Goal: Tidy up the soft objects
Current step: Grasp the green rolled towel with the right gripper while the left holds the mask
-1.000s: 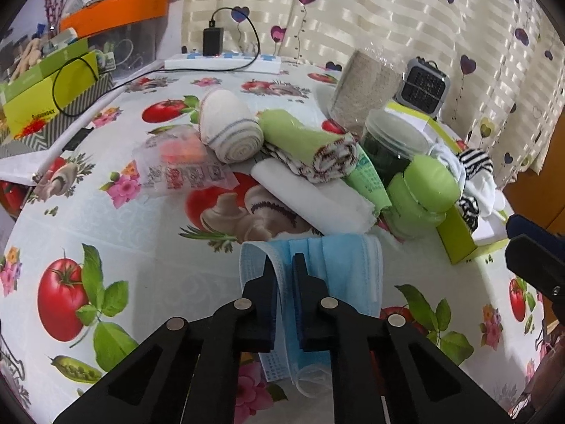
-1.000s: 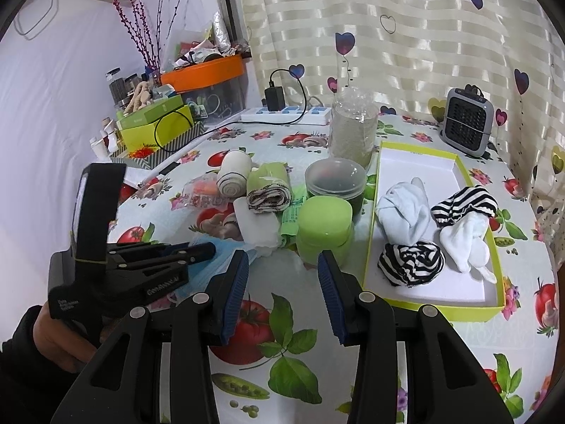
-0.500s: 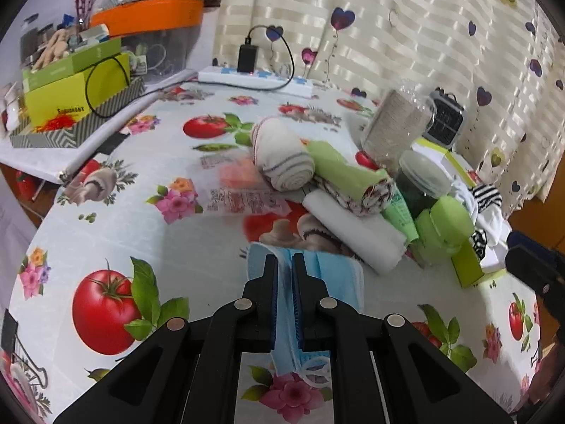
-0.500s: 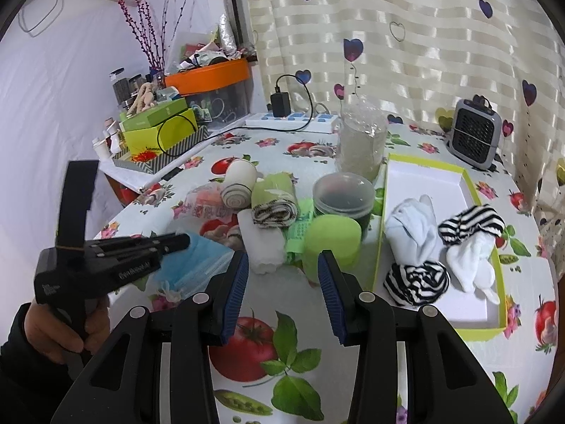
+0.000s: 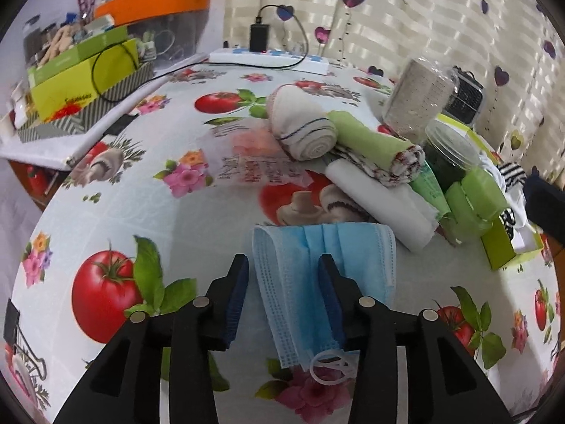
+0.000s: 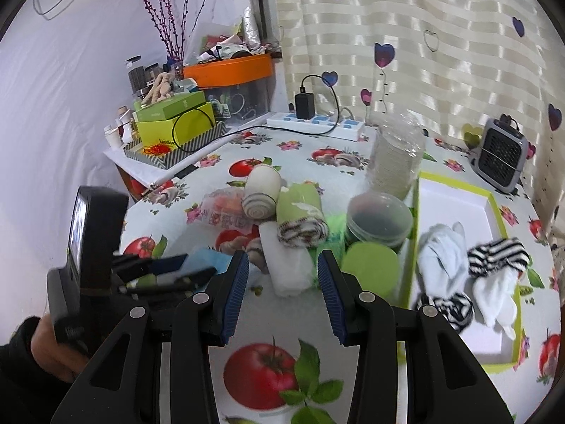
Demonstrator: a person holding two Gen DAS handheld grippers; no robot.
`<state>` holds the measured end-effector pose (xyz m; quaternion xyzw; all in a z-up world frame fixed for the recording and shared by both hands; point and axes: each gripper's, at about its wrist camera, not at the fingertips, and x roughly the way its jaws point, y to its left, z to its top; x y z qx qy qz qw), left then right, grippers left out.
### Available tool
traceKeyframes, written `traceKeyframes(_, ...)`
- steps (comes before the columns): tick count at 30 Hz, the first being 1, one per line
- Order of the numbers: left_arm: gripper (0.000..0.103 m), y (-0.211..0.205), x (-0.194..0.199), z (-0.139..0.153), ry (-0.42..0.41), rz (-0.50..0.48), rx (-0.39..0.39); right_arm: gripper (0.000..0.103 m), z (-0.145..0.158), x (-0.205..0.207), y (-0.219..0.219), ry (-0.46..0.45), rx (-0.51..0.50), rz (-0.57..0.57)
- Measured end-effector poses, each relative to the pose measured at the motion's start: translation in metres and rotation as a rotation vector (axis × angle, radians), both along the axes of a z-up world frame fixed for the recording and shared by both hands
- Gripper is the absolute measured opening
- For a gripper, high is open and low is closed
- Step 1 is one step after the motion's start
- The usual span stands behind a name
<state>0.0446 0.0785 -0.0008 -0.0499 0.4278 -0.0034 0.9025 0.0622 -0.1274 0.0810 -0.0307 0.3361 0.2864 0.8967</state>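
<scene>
The left gripper [image 5: 282,272] is opening its jaws; the blue face mask [image 5: 325,275] lies flat on the table [image 5: 116,212] between them, the left pad clear of it and the right finger overlapping its middle, so contact there cannot be told. The mask's white ear loop [image 5: 332,365] curls at its near end. Just beyond it, toward the table's middle, sits a heap of rolled cloths: a white roll [image 5: 381,205], a green towel with a patterned edge [image 5: 374,145] lying on it, and a cream roll with a blue stripe [image 5: 300,130] beside a clear printed bag [image 5: 247,162].

The right gripper [image 6: 282,275] hangs released above the near edge, jaws apart with nothing between them, pointing down at the white roll. A green-lidded tub [image 6: 370,268] and a clear-lidded tub [image 6: 379,222] stand between the cloths and the lime-rimmed box [image 6: 455,183] at the right edge. That box holds white socks [image 6: 441,258] and striped socks [image 6: 498,254], bunched toward its near end. A tall clear jar [image 6: 395,159] stands behind the tubs. A hand [image 6: 53,349] in a dark sleeve grips the left tool.
</scene>
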Motion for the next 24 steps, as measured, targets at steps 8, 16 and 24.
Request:
traceKeyframes(8,0.006,0.001,0.004,0.002,0.005,-0.017,-0.043,0.042,-0.002,0.035,0.031,-0.006,-0.071,0.016)
traceKeyframes(16,0.006,0.020,0.006,0.016,-0.032,0.029,-0.045,0.042,-0.026,0.081,0.068,0.065,-0.229,0.035)
traceKeyframes(24,0.006,0.037,0.015,0.019,-0.030,0.082,-0.031,0.042,-0.050,0.104,0.090,0.103,-0.395,0.035)
